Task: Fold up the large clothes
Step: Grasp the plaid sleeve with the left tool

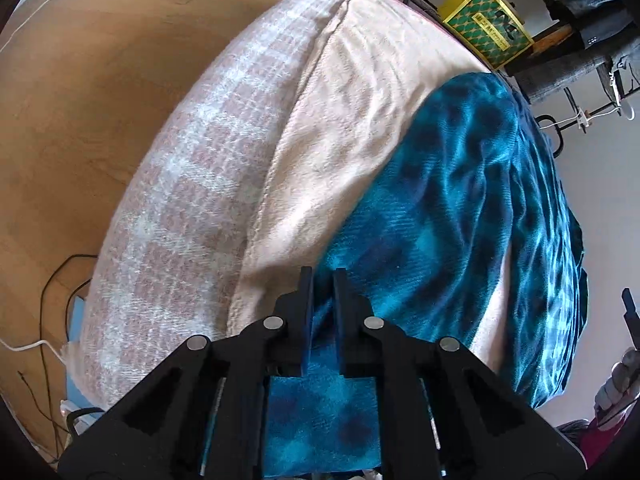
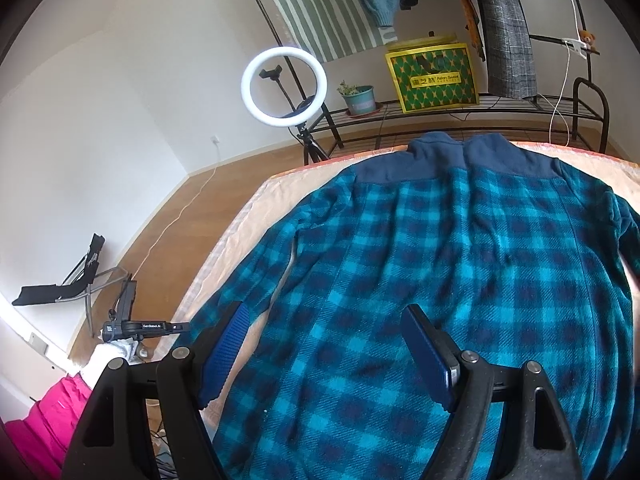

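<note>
Left fingers (image 1: 322,280) pinch shut on the hem of the teal plaid shirt (image 2: 440,264), spread back-up on the bed (image 1: 344,120), right fingers (image 2: 324,320) wide & empty above its lower part, so, imo, right should grab the hem's other end w/ equal tension before folding.

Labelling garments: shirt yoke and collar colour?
Plain navy shirt yoke, best in the right wrist view.
</note>
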A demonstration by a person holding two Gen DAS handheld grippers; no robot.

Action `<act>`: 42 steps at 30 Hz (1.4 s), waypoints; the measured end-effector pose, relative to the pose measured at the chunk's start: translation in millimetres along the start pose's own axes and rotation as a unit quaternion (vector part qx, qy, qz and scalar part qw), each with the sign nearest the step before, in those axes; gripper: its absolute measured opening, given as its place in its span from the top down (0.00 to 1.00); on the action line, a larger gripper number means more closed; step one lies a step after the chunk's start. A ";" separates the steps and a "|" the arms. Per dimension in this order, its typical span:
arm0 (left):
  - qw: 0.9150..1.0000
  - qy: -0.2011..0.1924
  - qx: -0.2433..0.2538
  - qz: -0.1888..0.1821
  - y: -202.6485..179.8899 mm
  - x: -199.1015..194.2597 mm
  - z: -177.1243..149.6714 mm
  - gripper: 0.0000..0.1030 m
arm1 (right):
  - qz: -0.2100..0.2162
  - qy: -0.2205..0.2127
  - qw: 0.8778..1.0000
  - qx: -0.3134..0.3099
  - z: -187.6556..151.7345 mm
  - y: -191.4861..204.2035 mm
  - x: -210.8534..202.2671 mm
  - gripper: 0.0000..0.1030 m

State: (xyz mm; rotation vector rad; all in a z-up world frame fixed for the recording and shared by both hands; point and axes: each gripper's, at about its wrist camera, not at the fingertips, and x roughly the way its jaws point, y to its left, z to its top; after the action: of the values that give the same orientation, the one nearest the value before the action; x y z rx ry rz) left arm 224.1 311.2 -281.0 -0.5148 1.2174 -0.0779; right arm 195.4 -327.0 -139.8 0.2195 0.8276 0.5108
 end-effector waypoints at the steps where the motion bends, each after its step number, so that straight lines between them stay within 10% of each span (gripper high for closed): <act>1: 1.000 -0.003 0.002 -0.001 -1.2 -1.0 -0.4 0.97 | 0.000 0.000 1.000 0.000 0.2 0.3 0.0 0.21; 9: 0.996 -0.046 0.004 -0.072 -27.6 -32.1 -2.1 1.00 | 0.005 0.012 1.000 -0.006 1.5 3.0 3.2 0.23; 14: 0.987 -0.074 0.026 -0.141 -69.5 -59.0 -3.7 1.00 | 0.018 0.030 0.999 -0.003 0.7 1.4 8.8 0.40; 18: 0.986 -0.116 0.089 -0.086 -99.5 -73.7 -7.1 1.00 | 0.017 0.035 0.999 -0.006 -2.3 0.2 10.3 0.41; 22: 0.994 -0.062 0.070 -0.059 -74.4 -52.9 5.8 0.94 | 0.020 0.033 0.999 -0.008 -6.6 -1.4 4.0 0.40; 25: 0.998 -0.037 0.048 -0.026 -43.5 -34.6 8.6 0.63 | 0.017 0.031 0.999 -0.007 -8.1 -2.0 1.1 0.39; 42: 0.995 0.017 -0.021 -0.098 23.7 -2.0 2.8 0.63 | 0.003 0.049 0.999 -0.006 -15.4 -2.8 13.9 0.36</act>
State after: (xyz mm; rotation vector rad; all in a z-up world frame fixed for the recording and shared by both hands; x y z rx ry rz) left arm 220.9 333.8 -288.4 -0.6704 1.2018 -0.2291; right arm 192.7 -322.4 -160.0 0.1884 0.9191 0.5357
